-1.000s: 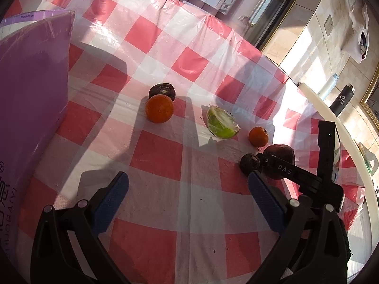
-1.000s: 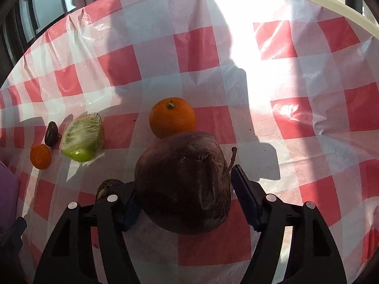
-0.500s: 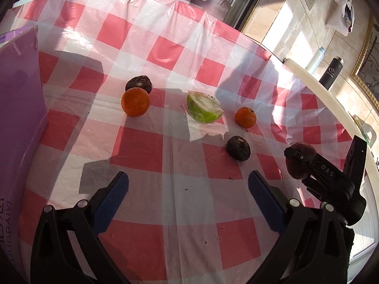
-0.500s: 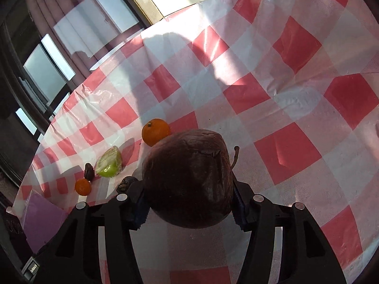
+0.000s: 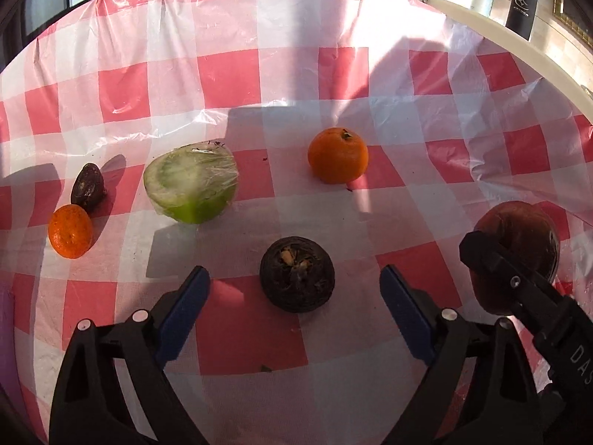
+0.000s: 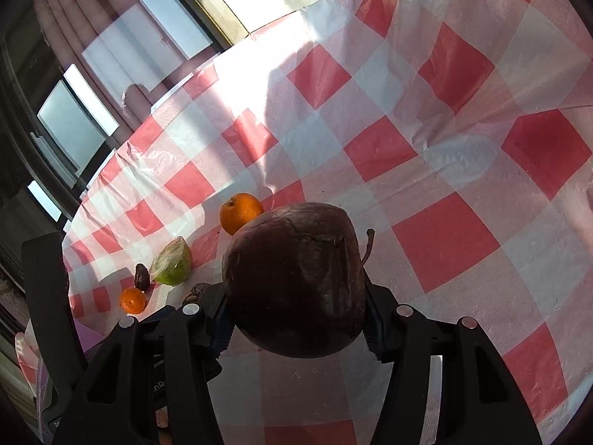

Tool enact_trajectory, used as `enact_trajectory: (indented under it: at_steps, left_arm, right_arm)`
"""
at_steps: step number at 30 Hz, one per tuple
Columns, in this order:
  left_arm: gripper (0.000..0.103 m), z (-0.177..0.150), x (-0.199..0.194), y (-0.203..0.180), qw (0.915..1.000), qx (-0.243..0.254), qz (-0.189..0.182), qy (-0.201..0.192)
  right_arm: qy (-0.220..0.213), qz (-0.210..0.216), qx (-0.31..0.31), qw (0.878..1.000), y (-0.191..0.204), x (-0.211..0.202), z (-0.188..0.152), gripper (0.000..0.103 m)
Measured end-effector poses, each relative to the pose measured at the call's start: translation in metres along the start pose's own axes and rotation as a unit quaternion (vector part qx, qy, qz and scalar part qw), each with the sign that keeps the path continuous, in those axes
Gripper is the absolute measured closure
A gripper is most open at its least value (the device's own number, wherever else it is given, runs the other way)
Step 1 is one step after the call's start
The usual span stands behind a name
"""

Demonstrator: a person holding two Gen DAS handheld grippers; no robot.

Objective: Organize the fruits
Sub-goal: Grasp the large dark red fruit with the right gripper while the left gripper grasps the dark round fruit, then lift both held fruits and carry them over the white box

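Right tongs (image 6: 296,319) gripping a dark red fruit (image 6: 296,282) above the checkered worktop (image 5: 259,74), left tongs (image 5: 294,296) hanging released over a dark round fruit (image 5: 296,273), 2 oranges and a wrapped green half lying beyond.

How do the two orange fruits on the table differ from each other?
The right orange looks bigger than the left orange. The right orange shows a small green stem end on top; the left orange shows none. The right orange sits alone, while the left orange lies right beside a small dark fruit. Both are round and rest on the checked tablecloth.
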State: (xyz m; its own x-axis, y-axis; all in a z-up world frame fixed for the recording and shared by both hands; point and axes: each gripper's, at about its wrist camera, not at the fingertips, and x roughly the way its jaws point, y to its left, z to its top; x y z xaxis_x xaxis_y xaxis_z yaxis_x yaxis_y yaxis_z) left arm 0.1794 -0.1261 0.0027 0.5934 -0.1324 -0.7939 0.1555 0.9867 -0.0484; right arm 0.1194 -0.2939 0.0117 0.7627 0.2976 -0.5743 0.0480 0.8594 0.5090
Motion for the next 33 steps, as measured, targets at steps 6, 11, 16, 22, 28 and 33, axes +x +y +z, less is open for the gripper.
enact_trajectory:
  at_steps: [6,11,16,22,28,33]
  left_arm:
    - [0.064,-0.006,-0.008,-0.013,0.9983,0.055,0.013,-0.017]
    - [0.064,-0.033,-0.056,0.021,0.9962,-0.016,-0.022,-0.083]
    - [0.064,-0.092,-0.103,0.083,0.9828,-0.13,-0.068,-0.112]
    - [0.064,-0.132,-0.127,0.154,0.9601,-0.237,-0.096,-0.113]
    - [0.064,-0.131,-0.129,0.13,0.9728,-0.171,-0.095,-0.124]
    - [0.064,-0.132,-0.128,0.132,0.9704,-0.169,-0.117,-0.126]
  right_arm:
    - [0.007,0.0,-0.002,1.0,0.0,0.003,0.0,0.047]
    - [0.008,0.005,-0.007,1.0,0.002,0.003,0.0,0.047]
    - [0.014,0.01,-0.018,1.0,0.007,0.005,-0.001,0.047]
    - [0.02,0.012,-0.025,0.999,0.008,0.007,0.0,0.047]
    - [0.026,0.02,-0.037,0.999,0.012,0.008,-0.001,0.047]
    - [0.027,0.03,-0.048,0.998,0.015,0.006,-0.003,0.047]
